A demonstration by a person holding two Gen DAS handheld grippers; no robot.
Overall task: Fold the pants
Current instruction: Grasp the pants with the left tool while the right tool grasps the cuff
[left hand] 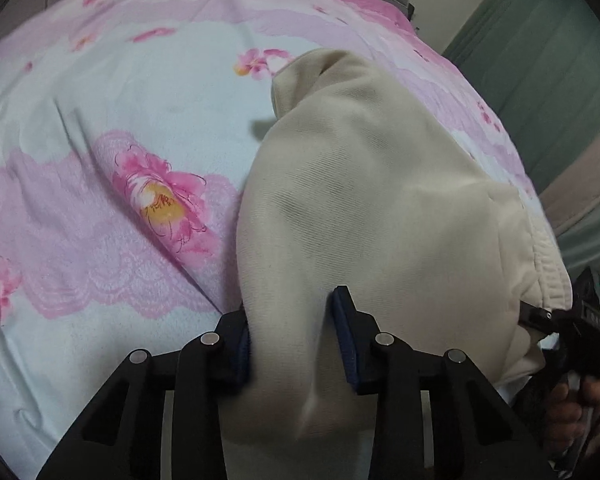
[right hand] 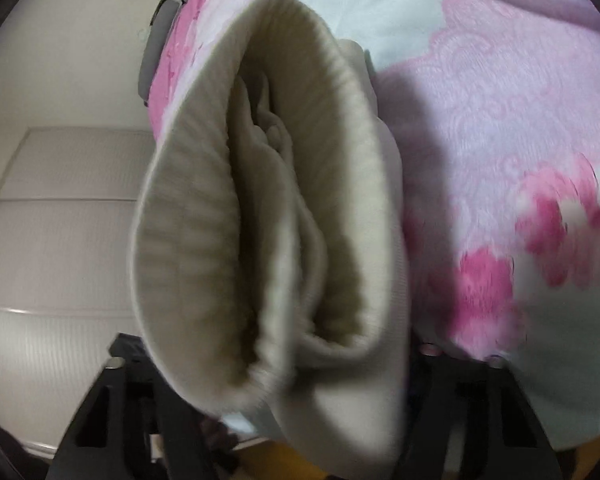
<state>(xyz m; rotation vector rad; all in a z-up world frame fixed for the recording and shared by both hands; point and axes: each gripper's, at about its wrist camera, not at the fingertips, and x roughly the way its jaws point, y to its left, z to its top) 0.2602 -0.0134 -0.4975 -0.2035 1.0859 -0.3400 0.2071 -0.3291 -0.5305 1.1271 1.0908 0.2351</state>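
Pants [left hand: 380, 208] draped over the flowered bedsheet [left hand: 100, 128], filling centre and right of the left view. Best now: lower both ends together, keep the cloth taut, edges aligned. Left gripper [left hand: 296, 344], bottom centre, narrowed onto a fold of cloth. Right gripper [right hand: 284, 396] pinches the ribbed waistband [right hand: 188, 240], its fingertips hidden under fabric.

Left gripper [left hand: 296, 344]: matte black plastic frame, triangular cut-outs, four round silver pins across the top, dark blue pads on the fingers [left hand: 346, 344]. Right gripper [right hand: 284, 364]: same black frame, silver pins, fingers mostly hidden
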